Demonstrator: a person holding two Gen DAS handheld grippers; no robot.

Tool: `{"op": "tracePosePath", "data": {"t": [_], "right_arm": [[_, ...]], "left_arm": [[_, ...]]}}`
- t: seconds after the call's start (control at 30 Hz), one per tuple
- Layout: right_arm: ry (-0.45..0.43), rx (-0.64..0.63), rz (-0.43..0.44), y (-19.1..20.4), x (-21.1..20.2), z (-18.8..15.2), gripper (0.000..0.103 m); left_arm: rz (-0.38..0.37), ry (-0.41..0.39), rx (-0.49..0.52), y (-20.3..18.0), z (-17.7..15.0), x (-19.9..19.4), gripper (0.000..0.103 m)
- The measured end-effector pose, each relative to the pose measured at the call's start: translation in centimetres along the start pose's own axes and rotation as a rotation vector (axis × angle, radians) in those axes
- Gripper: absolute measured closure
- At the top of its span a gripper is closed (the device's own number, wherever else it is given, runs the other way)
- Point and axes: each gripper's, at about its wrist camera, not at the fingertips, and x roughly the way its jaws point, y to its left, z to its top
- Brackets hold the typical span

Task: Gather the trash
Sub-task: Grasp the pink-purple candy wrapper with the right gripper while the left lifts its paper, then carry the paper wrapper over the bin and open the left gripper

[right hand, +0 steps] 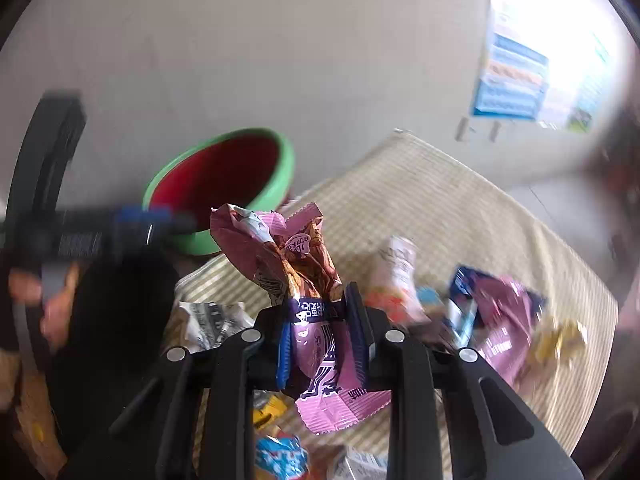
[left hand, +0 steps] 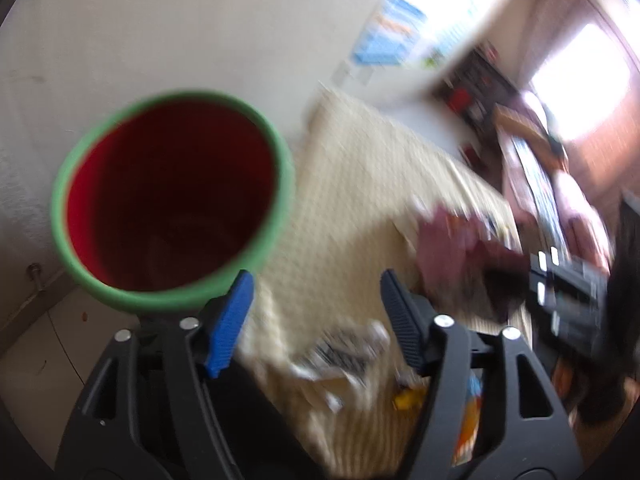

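A bin (left hand: pixel 172 208) with a red inside and a green rim stands on the floor beside the table. My left gripper (left hand: pixel 316 300) hovers open next to the bin's rim, nothing between its blue and black pads. My right gripper (right hand: pixel 320 320) is shut on a crumpled pink snack wrapper (right hand: pixel 296 256), lifted above the checked tablecloth (right hand: pixel 460 208). The bin (right hand: pixel 224 184) lies ahead and left of the wrapper. In the left wrist view the pink wrapper (left hand: pixel 448 248) shows blurred at the right.
More trash lies on the cloth: crumpled grey printed paper (right hand: pixel 212 320), a white pack (right hand: pixel 396 268), a pink packet (right hand: pixel 504 320), a blue wrapper (right hand: pixel 280 456) and a yellow piece (right hand: pixel 268 408). A pale wall (right hand: pixel 280 60) with a poster (right hand: pixel 512 80) stands behind.
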Motion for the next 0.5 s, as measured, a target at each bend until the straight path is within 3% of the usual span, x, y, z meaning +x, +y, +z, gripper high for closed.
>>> {"op": "tracePosePath", "data": {"t": [0.13,0.23,0.33,0.4,0.43,0.5], "right_arm": [[-0.026,0.069,-0.010,-1.5,-1.4,-1.0,0.079],[-0.054,0.098,-0.005,-2.0,-2.3,-1.5,0.079],[-0.079,0.123,0.012,-2.0,-3.2,-2.1,0.079],[-0.091,0.135,0.023,-2.0,-3.8,-2.4,0.079],[-0.096,0.145,0.033,-2.0,-4.0,-2.7,0.079],[-0.102,0.159,0.048,-2.0,-4.3,-3.0,0.079]], "left_arm": [[0.039,0.152,0.196,-4.2,-1.7,3.1,0.034],[0.056,0.249,0.255,-5.3,-2.6,5.3,0.032],[0.145,0.334,0.277,-5.3,-3.3,7.6,0.032],[0.158,0.347,0.277,-5.1,-3.4,7.9,0.041],[0.165,0.351,0.278,-5.1,-3.5,8.1,0.051],[0.171,0.344,0.278,-4.9,-3.6,8.0,0.054]]}}
